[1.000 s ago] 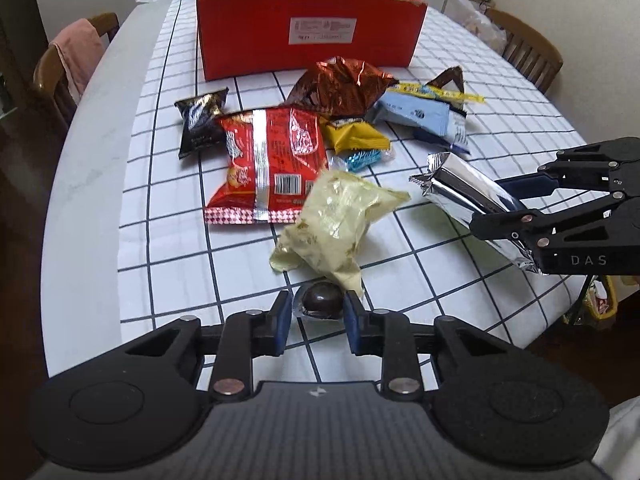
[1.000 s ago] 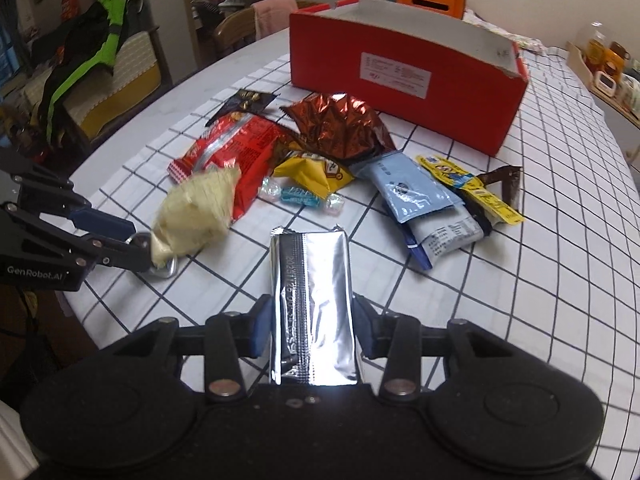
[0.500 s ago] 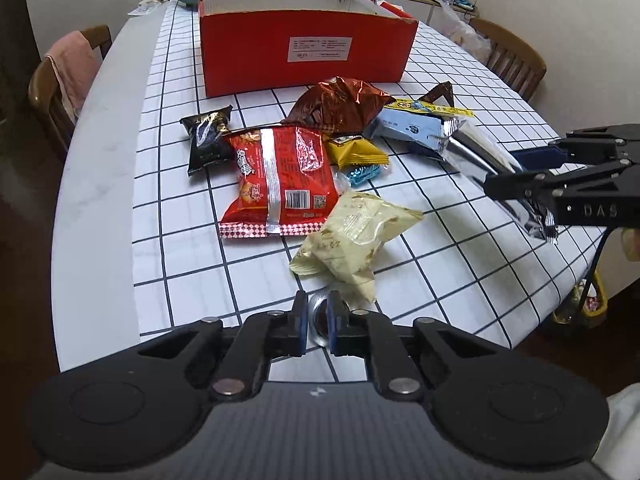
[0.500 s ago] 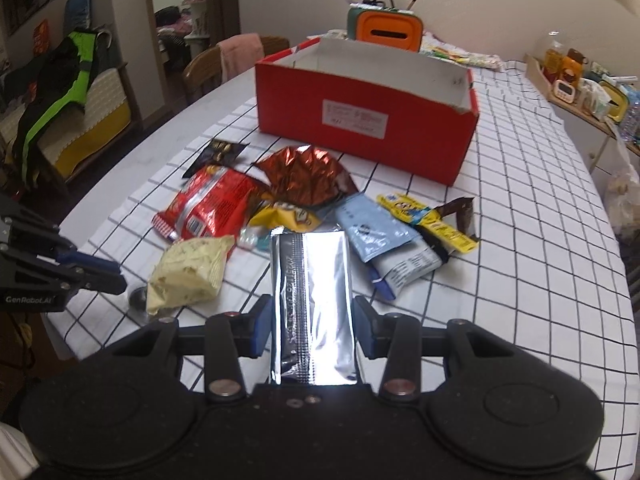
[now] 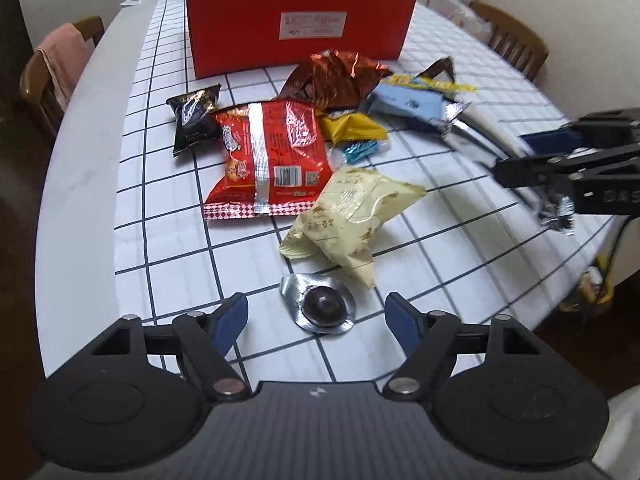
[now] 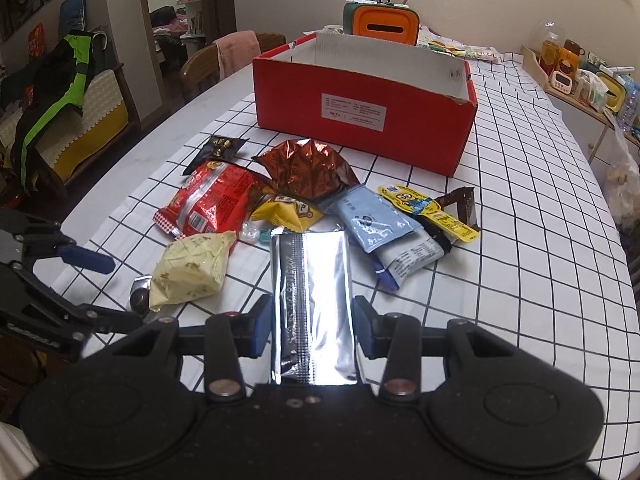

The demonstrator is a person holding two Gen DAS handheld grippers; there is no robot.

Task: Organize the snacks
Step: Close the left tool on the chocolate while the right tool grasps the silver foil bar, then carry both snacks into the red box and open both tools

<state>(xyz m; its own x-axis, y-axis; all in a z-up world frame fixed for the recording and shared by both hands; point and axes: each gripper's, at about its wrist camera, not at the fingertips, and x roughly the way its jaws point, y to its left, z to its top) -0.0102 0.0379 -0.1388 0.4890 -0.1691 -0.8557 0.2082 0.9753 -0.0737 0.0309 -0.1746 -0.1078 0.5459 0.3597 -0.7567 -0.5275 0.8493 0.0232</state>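
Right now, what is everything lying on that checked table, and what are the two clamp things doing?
Cardboard box: 1, red, open, far end of table.
Silver foil packet: 1, in right gripper.
Red snack bag: 1, table middle.
Cream snack bag: 1, touching the red bag.
Copper foil bag: 1, before the box.
Black packet: 1, left of the red bag.
Yellow packet: 1, mid-pile.
Light blue pouch: 1, right side.
Foil-wrapped chocolate ball: 1, near edge.
Left gripper: open around the ball.
Right gripper: shut.
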